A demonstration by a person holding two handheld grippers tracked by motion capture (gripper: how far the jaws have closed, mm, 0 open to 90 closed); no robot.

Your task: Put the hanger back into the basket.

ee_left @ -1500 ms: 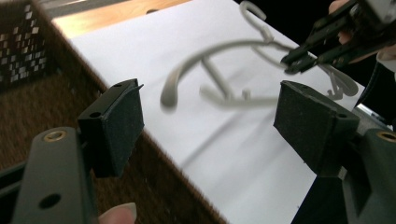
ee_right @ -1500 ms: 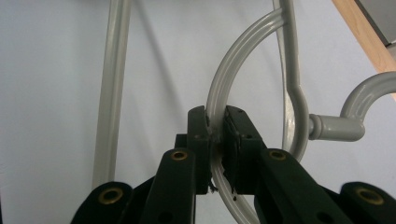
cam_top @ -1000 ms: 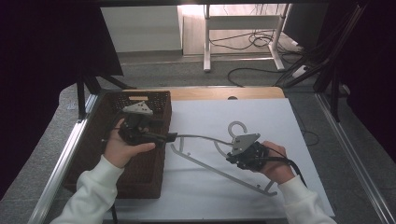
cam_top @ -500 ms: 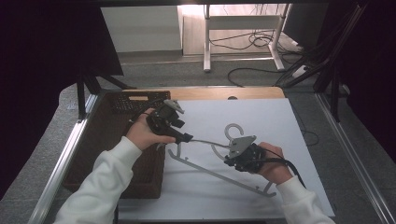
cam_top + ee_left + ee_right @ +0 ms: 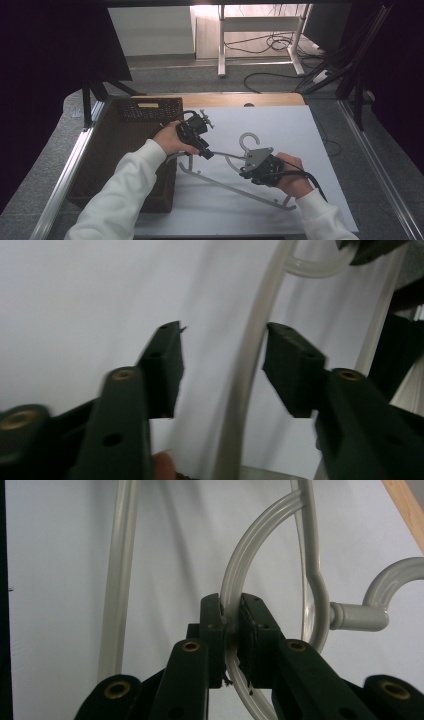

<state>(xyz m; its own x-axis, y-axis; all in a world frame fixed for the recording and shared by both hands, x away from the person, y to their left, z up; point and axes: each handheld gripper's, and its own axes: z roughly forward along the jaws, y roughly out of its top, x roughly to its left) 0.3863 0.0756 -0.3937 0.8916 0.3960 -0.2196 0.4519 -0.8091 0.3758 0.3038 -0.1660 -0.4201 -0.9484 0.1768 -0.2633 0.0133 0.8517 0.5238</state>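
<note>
A pale grey plastic hanger (image 5: pixel 225 185) lies on the white mat, its hook (image 5: pixel 248 137) pointing to the far side. My right gripper (image 5: pixel 243 172) is shut on the hanger's curved inner brace (image 5: pixel 235 575), just below the hook (image 5: pixel 395 575). My left gripper (image 5: pixel 206 154) reaches in at the hanger's left shoulder. In the left gripper view its jaws have just been closing, with the hanger's bar (image 5: pixel 250 365) between them. The bar sits nearer the right pad, and a gap shows on both sides, so the left gripper (image 5: pixel 223 342) is still open.
A dark wicker basket (image 5: pixel 150 102) stands at the left, partly under the left forearm. The white mat (image 5: pixel 300 135) covers a wooden table whose far edge (image 5: pixel 270 99) shows. Metal rails (image 5: pixel 65 185) flank the table, and cables lie on the floor behind it.
The left hand has moved right and down from over the basket to the hanger's left shoulder. The right gripper has stayed put on the hanger.
</note>
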